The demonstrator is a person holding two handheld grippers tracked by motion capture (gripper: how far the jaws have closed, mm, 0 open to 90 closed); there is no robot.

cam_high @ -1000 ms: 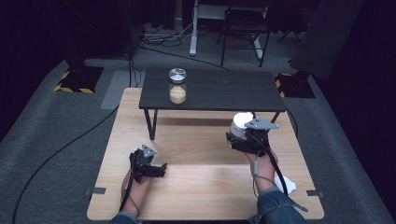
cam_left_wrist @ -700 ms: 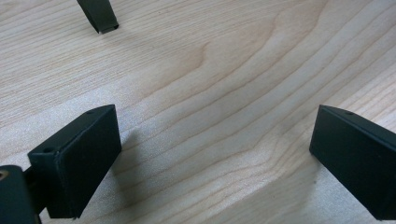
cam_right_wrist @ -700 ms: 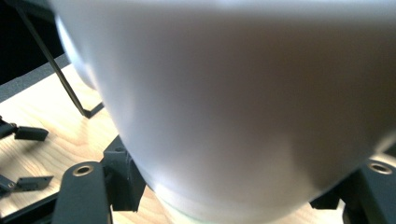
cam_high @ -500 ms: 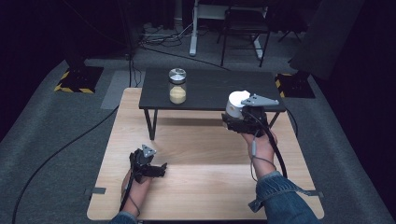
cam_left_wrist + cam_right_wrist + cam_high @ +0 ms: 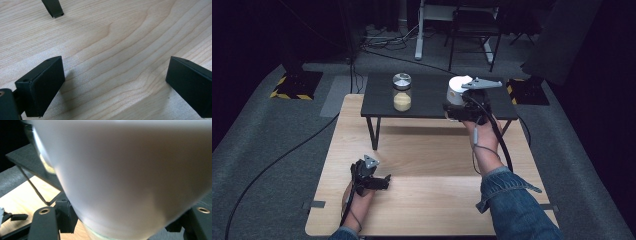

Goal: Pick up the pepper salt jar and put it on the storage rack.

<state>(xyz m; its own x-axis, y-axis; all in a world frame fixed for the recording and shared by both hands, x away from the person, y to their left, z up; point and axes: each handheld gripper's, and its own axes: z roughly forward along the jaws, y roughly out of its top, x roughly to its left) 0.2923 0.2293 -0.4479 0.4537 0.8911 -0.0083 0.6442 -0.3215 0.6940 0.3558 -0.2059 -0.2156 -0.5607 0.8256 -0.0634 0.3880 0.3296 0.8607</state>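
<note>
Right gripper point(image 5: 458, 107) clamped on the white cup point(image 5: 456, 91), over the black table point(image 5: 427, 107), right of the jar point(image 5: 401, 91). Left gripper point(image 5: 373, 176) open, well in front of that table.

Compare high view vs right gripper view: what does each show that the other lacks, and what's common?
High view alone: the right tool from outside, the left tool resting on the wooden table, and the jar's silver lid. Right gripper view alone: a close look at the white cup's wall clamped between the jaws. Shared: the white cup, the black shelf and the yellow-filled jar.
</note>
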